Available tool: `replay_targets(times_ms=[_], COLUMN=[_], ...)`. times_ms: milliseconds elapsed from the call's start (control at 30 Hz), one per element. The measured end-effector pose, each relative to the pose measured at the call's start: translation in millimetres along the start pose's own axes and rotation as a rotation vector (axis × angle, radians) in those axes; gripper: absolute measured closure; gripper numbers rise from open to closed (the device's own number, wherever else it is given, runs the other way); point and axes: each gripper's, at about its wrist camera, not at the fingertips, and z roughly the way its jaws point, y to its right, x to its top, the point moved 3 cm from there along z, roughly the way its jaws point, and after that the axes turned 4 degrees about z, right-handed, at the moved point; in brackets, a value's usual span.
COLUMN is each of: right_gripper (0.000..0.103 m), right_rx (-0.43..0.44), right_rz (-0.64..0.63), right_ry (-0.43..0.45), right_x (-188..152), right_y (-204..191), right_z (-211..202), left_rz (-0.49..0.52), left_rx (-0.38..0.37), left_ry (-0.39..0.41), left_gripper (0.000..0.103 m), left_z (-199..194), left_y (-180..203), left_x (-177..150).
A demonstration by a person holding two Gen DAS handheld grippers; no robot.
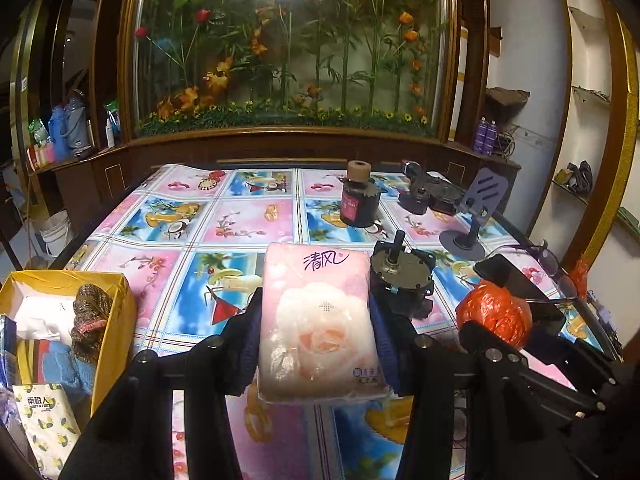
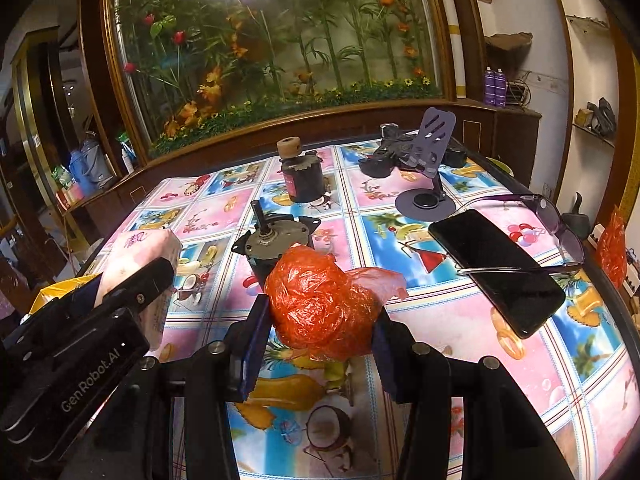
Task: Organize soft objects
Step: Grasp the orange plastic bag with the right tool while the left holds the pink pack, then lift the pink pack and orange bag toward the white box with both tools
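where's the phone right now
The black phone lies flat on the table's right side in the right wrist view, under the sunglasses, right of the orange bag.

Left wrist view: low over tablecloth point(image 1: 248, 216), facing planted glass case point(image 1: 288, 48). Right wrist view: similar, rotated right. Shared: geared motor point(image 1: 400, 276) point(image 2: 276, 236), dark bottle point(image 1: 359, 200) point(image 2: 301, 176).

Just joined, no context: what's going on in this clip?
A person is sorting soft items with two handheld grippers. The left gripper holds a pink tissue pack above the table, beside a yellow box already holding soft things. The right gripper is closed on a crumpled orange plastic bag. The phone, sunglasses and motor sit untouched on the tablecloth.
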Motion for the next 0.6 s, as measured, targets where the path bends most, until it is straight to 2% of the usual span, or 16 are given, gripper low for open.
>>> replay_targets(times_ms=[600], right_gripper=[0.052], right_rx=[-0.007], right_rz=[-0.038], right_ry=[0.034], right_x=[-4], right_y=[-17], right_z=[4], left_rz=[-0.014], left_rx=[0.047], left_ry=[0.097], left_gripper=[0.055], left_z=[-33], left_y=[-9], left_x=[0])
